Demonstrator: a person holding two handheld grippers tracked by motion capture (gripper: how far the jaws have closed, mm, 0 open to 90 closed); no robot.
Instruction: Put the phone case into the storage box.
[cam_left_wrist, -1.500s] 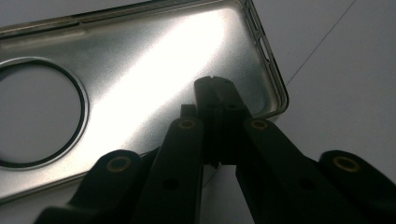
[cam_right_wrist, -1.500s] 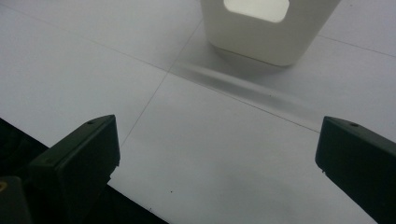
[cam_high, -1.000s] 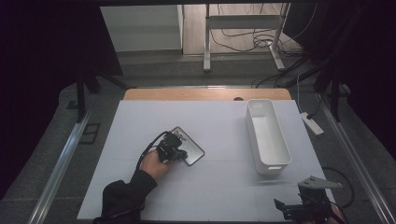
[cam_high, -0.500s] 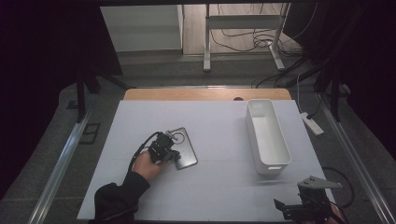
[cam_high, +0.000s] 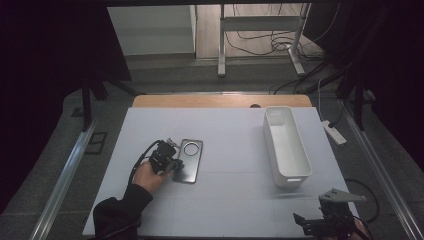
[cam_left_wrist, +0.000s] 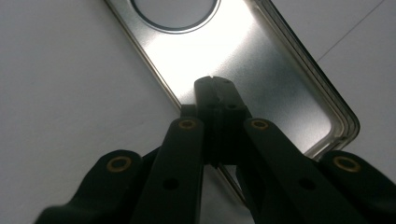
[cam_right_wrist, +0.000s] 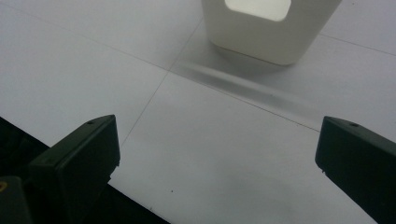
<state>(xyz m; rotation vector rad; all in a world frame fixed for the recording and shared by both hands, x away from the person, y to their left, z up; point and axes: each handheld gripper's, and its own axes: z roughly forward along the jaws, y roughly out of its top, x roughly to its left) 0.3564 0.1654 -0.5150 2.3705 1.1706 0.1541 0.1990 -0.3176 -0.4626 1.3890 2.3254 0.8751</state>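
A flat rectangular metal tin lid (cam_high: 190, 162) with a round ring near its far end lies on the white table, left of centre. My left gripper (cam_high: 170, 162) is at the lid's left edge, held by a hand in a dark sleeve. In the left gripper view its jaws are shut tight, their tips (cam_left_wrist: 215, 86) resting on the shiny lid (cam_left_wrist: 266, 65) just inside its rim; nothing shows between them. My right gripper (cam_high: 325, 222) is low at the table's front right corner, jaws wide open (cam_right_wrist: 219, 154) over bare table.
A long white bin (cam_high: 272, 137) stands at the right of the table, its near end (cam_right_wrist: 271, 35) ahead of the right gripper. A wooden strip (cam_high: 220, 101) borders the far edge. Metal rails run along both sides of the table.
The left hand has shifted left and slightly nearer, and the lid has slid with it and turned from a slant to nearly lengthwise. The right gripper stayed put.
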